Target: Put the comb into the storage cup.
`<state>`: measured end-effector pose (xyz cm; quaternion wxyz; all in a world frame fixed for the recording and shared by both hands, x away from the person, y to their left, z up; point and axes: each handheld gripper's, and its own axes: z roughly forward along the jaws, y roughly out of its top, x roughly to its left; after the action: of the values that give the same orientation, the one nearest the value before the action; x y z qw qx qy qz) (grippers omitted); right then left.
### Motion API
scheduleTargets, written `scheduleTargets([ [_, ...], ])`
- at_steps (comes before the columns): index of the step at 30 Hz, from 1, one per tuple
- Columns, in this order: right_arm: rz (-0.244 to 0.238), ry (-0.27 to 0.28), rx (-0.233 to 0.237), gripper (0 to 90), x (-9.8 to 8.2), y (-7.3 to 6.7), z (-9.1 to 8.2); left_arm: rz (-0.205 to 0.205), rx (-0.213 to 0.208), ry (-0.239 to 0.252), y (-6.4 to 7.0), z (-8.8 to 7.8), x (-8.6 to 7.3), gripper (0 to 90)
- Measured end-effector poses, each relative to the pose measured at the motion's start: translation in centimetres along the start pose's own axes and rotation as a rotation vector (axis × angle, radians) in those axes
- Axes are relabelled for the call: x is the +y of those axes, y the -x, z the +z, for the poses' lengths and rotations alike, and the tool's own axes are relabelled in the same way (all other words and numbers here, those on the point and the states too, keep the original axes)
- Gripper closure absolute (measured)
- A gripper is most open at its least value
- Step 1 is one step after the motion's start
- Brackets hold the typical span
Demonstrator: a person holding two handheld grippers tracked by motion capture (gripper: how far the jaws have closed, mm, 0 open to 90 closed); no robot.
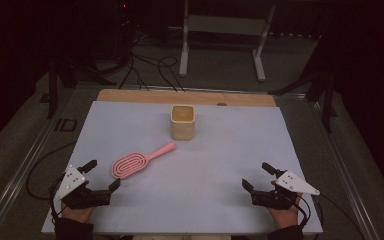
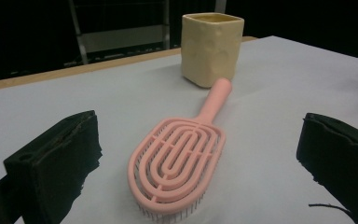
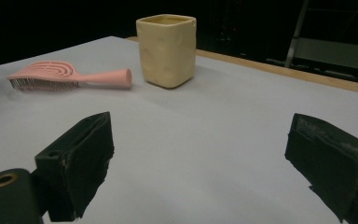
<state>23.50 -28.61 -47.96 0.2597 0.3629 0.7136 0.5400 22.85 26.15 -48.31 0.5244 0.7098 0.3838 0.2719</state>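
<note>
The pink hairbrush (image 1: 136,161) is lying bristles down on the pale table cover (image 1: 220,165), left of centre, its handle pointing toward the cream cup (image 1: 182,121) farther back. The left gripper (image 1: 103,174) is waiting just near of it, jaws spread wide and empty; the right gripper (image 1: 256,176) is resting well apart, equally wide. Dark room beyond, cables (image 1: 150,67) trailing across the floor.

Table (image 1: 230,165) bears pink brush (image 1: 140,160), yellow cup (image 1: 182,122)

Layout on the table (image 1: 220,165): cup (image 1: 182,122) at 12 o'clock of centre; hairbrush (image 1: 140,160) at 9 o'clock, lying flat, handle end just beside the cup. Left gripper (image 1: 100,175) at 8 o'clock, nearest the brush head; right gripper (image 1: 257,175) at 4 o'clock, well apart from both.
</note>
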Motion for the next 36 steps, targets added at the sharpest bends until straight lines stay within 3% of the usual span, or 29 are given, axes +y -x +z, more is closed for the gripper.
scheduleTargets([
  [15, 0.007, -0.008, -0.006, 7.7, -0.2, 0.1, 0.1, -0.018, 0.012, -0.007, -0.1, 0.1, 0.0, 0.3],
  [36, 0.02, -0.01, -0.019, 7.7, -0.5, 0.3, 0.1, -0.016, -0.001, -0.038, -0.4, 0.8, 2.1, 0.7],
])
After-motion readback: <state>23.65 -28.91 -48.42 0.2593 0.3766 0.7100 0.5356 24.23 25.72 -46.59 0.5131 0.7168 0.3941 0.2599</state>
